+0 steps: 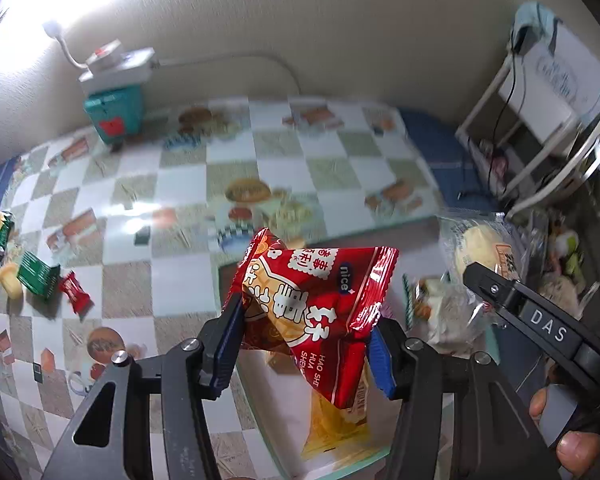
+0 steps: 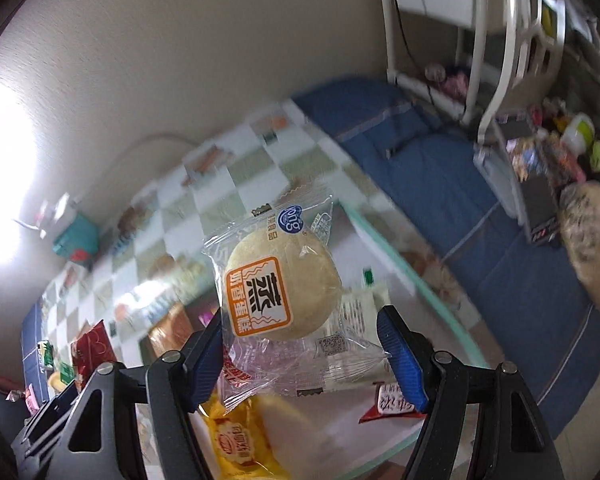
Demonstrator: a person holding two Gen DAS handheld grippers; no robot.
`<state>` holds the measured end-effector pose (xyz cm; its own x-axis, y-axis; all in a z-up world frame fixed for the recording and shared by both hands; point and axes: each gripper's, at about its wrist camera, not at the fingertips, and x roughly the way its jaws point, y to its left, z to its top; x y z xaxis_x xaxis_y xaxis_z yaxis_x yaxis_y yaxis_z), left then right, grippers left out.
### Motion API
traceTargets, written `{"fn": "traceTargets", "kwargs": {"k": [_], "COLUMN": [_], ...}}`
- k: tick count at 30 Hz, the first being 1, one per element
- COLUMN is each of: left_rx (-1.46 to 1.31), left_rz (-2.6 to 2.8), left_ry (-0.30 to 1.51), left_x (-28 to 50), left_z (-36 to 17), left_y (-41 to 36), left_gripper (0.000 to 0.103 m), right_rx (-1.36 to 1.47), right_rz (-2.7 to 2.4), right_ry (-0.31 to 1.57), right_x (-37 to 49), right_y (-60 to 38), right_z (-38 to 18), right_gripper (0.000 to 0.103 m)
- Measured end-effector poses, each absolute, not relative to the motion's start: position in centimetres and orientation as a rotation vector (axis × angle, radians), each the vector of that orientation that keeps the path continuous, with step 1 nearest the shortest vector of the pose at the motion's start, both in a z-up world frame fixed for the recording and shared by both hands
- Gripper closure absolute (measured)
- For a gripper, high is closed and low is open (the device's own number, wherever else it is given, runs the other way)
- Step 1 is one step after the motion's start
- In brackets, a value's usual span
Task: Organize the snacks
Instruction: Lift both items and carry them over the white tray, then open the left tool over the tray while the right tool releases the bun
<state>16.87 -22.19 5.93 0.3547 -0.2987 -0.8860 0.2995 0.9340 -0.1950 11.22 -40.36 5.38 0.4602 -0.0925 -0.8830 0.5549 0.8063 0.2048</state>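
My left gripper (image 1: 306,328) is shut on a red snack packet (image 1: 316,304) and holds it above a pale tray (image 1: 260,400) that has a yellow packet (image 1: 336,428) in it. My right gripper (image 2: 302,344) holds a clear-wrapped round bun (image 2: 280,292) above the same tray (image 2: 432,304); the packet sits between its blue pads (image 2: 404,364), whose grip on it is unclear. The right gripper also shows in the left wrist view (image 1: 496,280) with the bun (image 1: 480,248). A yellow packet (image 2: 240,444) and a red-and-white packet (image 2: 392,404) lie under it.
The checkered tablecloth (image 1: 180,184) holds green packets (image 1: 36,276), a small red candy (image 1: 75,292) and a yellow sweet (image 1: 10,282) at the left. A teal box (image 1: 114,116) stands at the back by the wall. A white shelf rack (image 1: 540,128) stands at the right beyond the blue cover (image 2: 460,208).
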Motion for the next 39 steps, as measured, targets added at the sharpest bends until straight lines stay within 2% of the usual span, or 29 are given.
{"fn": "traceTargets", "kwargs": {"k": [10, 20, 24, 28, 29, 30, 31, 35, 39], "left_rx": [0.056, 0.155, 0.152, 0.151, 0.146, 0.139, 0.131, 0.109, 0.069], "left_rz": [-0.361, -0.407, -0.412, -0.423, -0.427, -0.429, -0.427, -0.416, -0.381], "left_ry": [1.305, 1.361, 1.377, 1.378, 1.373, 1.366, 1.352, 1.298, 1.252], "left_x": [16.6, 15.9, 16.0, 16.0, 16.0, 16.0, 16.0, 16.2, 16.7], "left_z": [1.1, 0.1, 0.0, 0.0, 0.2, 0.4, 0.8, 2.4, 3.9], "left_y": [-23.2, -24.3, -24.2, -24.3, -24.3, -24.2, -24.1, -23.5, -22.3], "left_gripper": [0.046, 0.044, 0.034, 0.033, 0.028, 0.014, 0.01, 0.009, 0.009], "right_rx": [0.495, 0.513, 0.497, 0.469, 0.46, 0.449, 0.441, 0.421, 0.402], "right_rz": [-0.399, -0.41, -0.425, -0.428, -0.43, -0.436, -0.44, -0.448, -0.463], "right_ry": [1.141, 1.17, 1.176, 1.171, 1.162, 1.151, 1.142, 1.108, 1.078], "right_x": [12.1, 12.0, 12.2, 12.2, 12.2, 12.1, 12.1, 11.9, 11.7], "right_y": [-39.4, -39.7, -39.8, -39.6, -39.5, -39.4, -39.4, -39.3, -39.3], "right_z": [1.9, 1.3, 1.4, 1.8, 2.1, 2.5, 2.8, 4.1, 5.2], "right_gripper": [0.028, 0.026, 0.024, 0.018, 0.013, 0.008, 0.006, 0.0, 0.0]}}
